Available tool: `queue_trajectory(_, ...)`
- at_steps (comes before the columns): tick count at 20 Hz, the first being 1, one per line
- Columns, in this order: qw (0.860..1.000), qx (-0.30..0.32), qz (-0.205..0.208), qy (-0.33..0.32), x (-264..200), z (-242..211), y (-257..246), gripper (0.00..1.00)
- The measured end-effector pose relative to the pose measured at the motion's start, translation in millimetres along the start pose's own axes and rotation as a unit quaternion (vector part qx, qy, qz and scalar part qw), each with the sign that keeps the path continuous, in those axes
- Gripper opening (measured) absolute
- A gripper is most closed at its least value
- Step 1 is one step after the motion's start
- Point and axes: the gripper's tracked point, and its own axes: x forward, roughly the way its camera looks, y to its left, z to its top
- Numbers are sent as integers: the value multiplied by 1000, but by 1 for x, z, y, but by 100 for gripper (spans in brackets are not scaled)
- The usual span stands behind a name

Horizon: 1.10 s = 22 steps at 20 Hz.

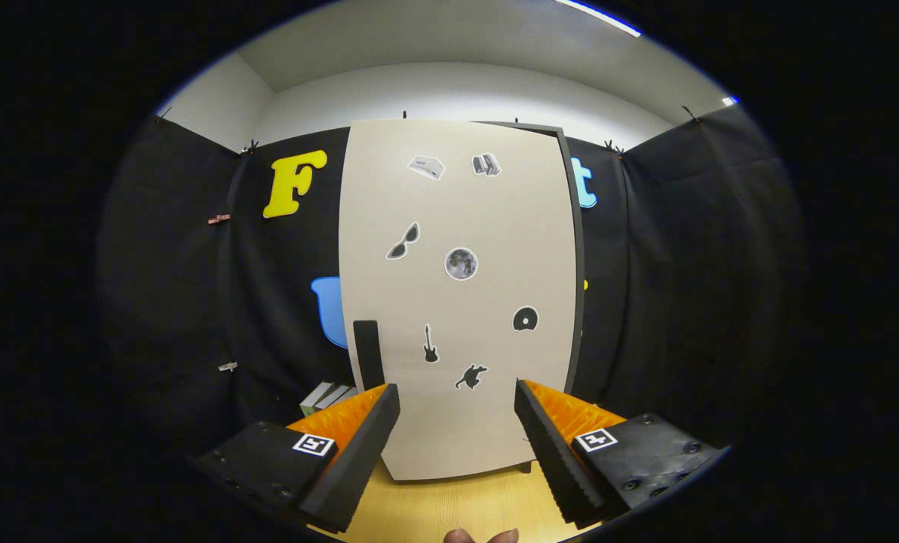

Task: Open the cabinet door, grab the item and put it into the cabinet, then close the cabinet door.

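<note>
A tall cabinet stands straight ahead on the wooden tabletop, its beige door shut and covered with several small stickers. A dark vertical handle sits on the door's lower left, just beyond my left finger. My gripper is open, its fingers spread wide with nothing between them, pointing at the lower part of the door. Behind the left finger, left of the cabinet, lies a small stack of books, partly hidden by the finger.
The cabinet's dark side panel shows along its right edge. Black cloth walls close in on the left, right and behind. The wooden tabletop runs between my fingers and the cabinet. A person's fingertips show at the very bottom.
</note>
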Motion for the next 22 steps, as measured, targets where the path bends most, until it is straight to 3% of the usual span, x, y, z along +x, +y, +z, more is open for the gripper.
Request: queue_trajectory(22,1000,-2,1,0,0,4,-2,99)
